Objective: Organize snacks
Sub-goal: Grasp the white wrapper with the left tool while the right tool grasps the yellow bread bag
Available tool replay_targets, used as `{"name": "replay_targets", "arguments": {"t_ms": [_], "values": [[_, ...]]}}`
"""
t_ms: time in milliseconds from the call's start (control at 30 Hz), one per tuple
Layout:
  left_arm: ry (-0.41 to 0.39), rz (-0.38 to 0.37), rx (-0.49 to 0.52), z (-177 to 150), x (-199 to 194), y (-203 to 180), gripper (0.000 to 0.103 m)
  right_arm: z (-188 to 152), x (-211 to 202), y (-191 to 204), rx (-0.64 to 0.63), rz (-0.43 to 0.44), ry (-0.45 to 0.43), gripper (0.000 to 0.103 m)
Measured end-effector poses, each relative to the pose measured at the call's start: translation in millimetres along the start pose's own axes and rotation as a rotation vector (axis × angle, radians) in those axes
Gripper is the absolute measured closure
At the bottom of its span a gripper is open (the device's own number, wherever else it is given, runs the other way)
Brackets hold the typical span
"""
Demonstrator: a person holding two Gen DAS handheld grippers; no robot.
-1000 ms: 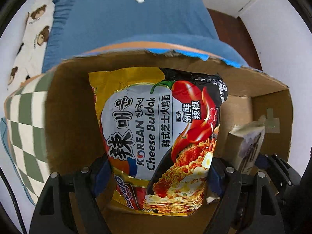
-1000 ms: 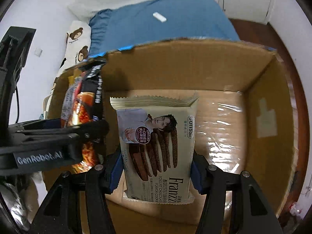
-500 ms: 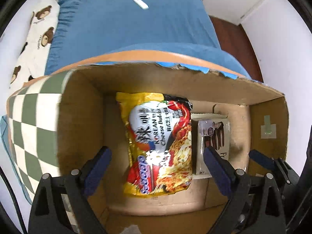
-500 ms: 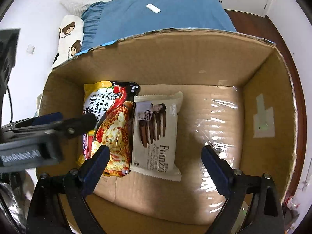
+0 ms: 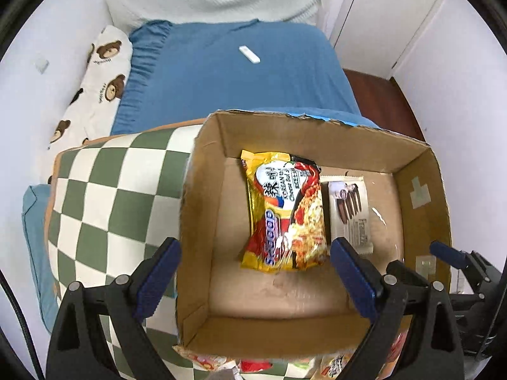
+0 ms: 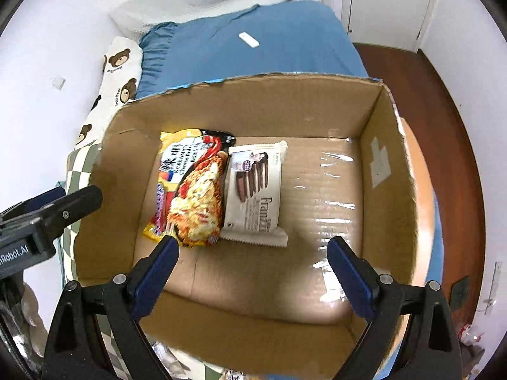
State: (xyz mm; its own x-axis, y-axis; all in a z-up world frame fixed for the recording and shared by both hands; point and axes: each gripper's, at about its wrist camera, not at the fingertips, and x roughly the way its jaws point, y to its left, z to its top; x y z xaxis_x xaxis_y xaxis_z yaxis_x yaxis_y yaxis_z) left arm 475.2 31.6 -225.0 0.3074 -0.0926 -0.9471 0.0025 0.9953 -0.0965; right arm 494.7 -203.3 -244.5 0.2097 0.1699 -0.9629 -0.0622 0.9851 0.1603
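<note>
An open cardboard box [image 5: 202, 209] [image 6: 386, 171] holds two snacks lying flat side by side. The yellow and red Korean Cheese Buldak noodle packet [image 5: 285, 209] [image 6: 193, 186] lies on the left. The white Franzzi cookie packet [image 5: 350, 210] [image 6: 256, 190] lies to its right, touching it. My left gripper [image 5: 253, 272] is open and empty above the box's near left wall. My right gripper [image 6: 252, 272] is open and empty above the box's near side. The left gripper's body [image 6: 41, 218] shows at the left of the right wrist view.
The box stands on a green and white checkered cloth [image 5: 111, 205]. More snack packets [image 5: 336, 364] peek out in front of the box. Behind is a bed with a blue sheet [image 5: 228, 76], a bear-print pillow [image 5: 95, 82] and a small white remote [image 5: 249, 54].
Both grippers opened and let go of their packets, which now lie on the box floor. Both grippers have since risen up and back out of the box.
</note>
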Motion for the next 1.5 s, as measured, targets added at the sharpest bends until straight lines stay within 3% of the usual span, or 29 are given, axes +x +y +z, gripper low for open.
{"name": "replay_targets", "arguments": {"t_ms": [433, 667, 800, 1033, 1233, 1300, 1433, 1500], "values": [[-0.195, 0.037, 0.026, -63.4, -74.0, -5.9, 0.007, -61.8, -67.8, 16.8, -0.015, -0.049, -0.188, 0.006], [-0.208, 0.018, 0.021, -104.6, -92.6, -2.3, 0.007, -108.1, -99.3, 17.0, 0.032, 0.018, -0.234, 0.006], [-0.145, 0.058, 0.049, -146.6, -77.5, 5.7, 0.007, -143.3, -86.2, 11.5, 0.061, 0.045, -0.175, 0.006], [0.139, 0.098, 0.150, -227.9, 4.2, 21.4, 0.007, -196.0, -16.8, -7.7, 0.133, 0.039, -0.012, 0.010], [0.297, 0.092, 0.203, -268.7, 45.5, 20.1, 0.007, -214.0, 34.2, -14.0, 0.153, 0.011, 0.076, 0.013], [0.348, 0.046, 0.120, -274.3, 53.1, 27.3, 0.007, -214.4, 48.1, -13.8, 0.166, 0.011, 0.093, 0.017], [0.440, -0.165, -0.266, -282.6, 68.9, 66.4, 0.007, -217.1, 72.5, -5.7, 0.161, 0.014, 0.127, 0.033], [0.462, -0.237, -0.404, -285.9, 76.6, 80.6, 0.007, -220.5, 79.2, -1.5, 0.144, 0.000, 0.135, 0.038]]}}
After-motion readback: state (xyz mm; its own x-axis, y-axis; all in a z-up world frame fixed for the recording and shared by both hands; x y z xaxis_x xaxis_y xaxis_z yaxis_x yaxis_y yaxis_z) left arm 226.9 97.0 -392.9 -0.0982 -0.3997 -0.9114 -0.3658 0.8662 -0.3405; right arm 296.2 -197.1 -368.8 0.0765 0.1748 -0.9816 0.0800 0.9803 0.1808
